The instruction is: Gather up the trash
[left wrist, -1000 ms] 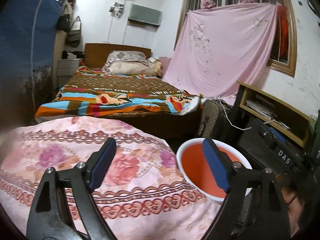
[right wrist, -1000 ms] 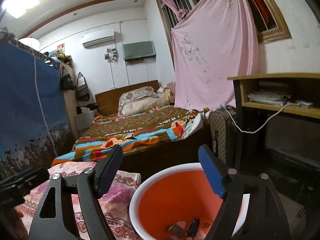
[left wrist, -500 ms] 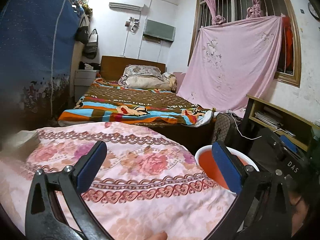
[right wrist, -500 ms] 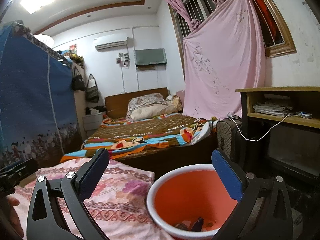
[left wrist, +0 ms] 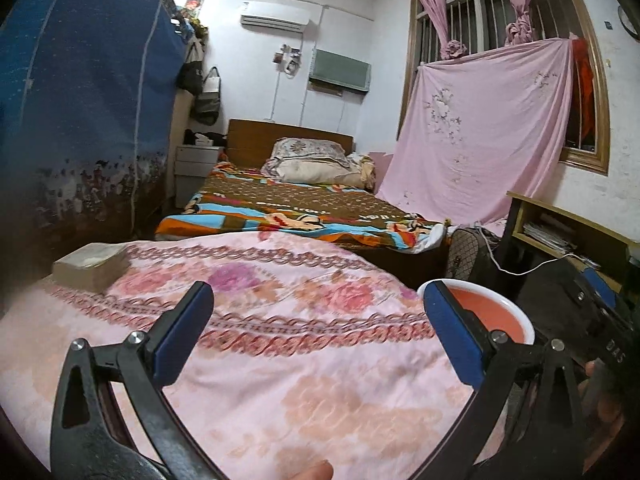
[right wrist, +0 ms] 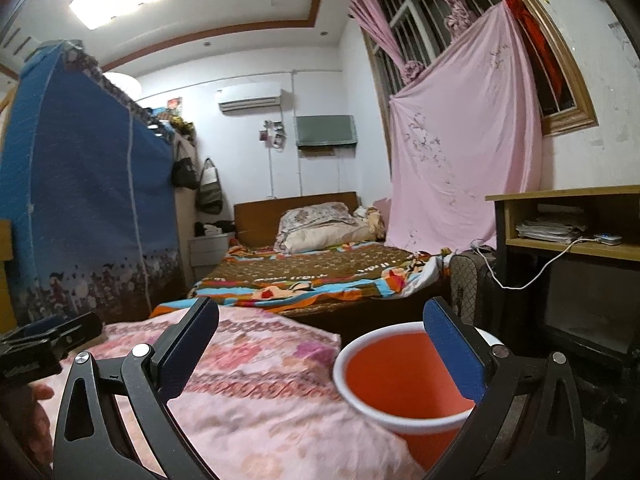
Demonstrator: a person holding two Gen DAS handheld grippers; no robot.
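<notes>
Basin (right wrist: 400,376) prob. under rt tongs (right wrist: 320,344)

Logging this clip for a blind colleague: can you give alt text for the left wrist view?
The open left gripper hovers empty over a pink floral quilt, with an orange basin past its right finger and a tan box resting on the quilt's far left. Behind lie a bed with a colourful blanket and a pink sheet over the window.
</notes>
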